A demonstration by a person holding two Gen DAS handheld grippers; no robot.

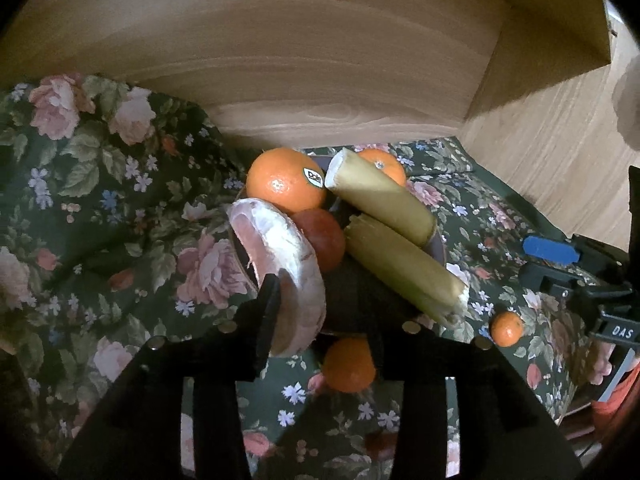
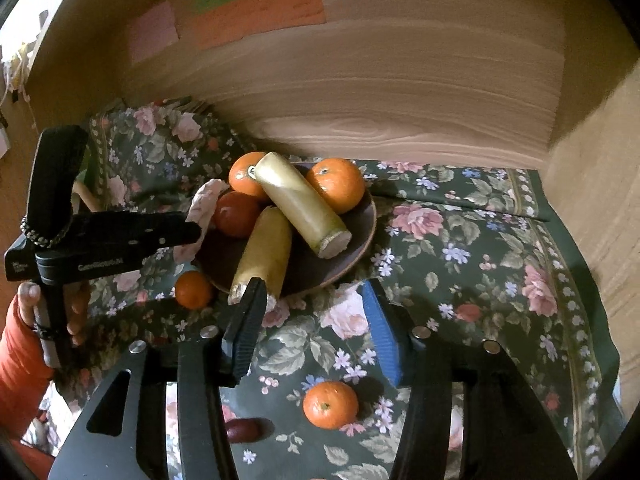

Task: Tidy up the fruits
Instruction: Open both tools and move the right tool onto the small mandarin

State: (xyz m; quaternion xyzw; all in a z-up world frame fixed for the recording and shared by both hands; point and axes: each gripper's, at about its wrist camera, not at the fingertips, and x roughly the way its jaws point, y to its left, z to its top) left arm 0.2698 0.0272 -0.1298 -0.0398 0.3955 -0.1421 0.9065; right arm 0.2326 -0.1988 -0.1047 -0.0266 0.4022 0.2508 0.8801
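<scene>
A dark round plate (image 2: 360,236) on the floral cloth holds two oranges (image 2: 338,184), a red fruit (image 2: 236,214) and two yellow-green stalk pieces (image 2: 300,204). My left gripper (image 1: 320,308) holds a pale pink peeled citrus wedge (image 1: 280,264) against its left finger, over the plate's near-left rim; the right finger is hidden in the dark. In the right wrist view the left gripper (image 2: 192,232) holds the wedge (image 2: 206,204) at the plate's left edge. My right gripper (image 2: 316,328) is open and empty, hovering in front of the plate.
Loose small oranges lie on the cloth (image 2: 480,280): one left of the plate (image 2: 193,289), one in front (image 2: 330,404). A dark red fruit (image 2: 242,429) lies near the front. A wooden wall (image 2: 400,100) stands right behind the plate, with another wooden panel at the right.
</scene>
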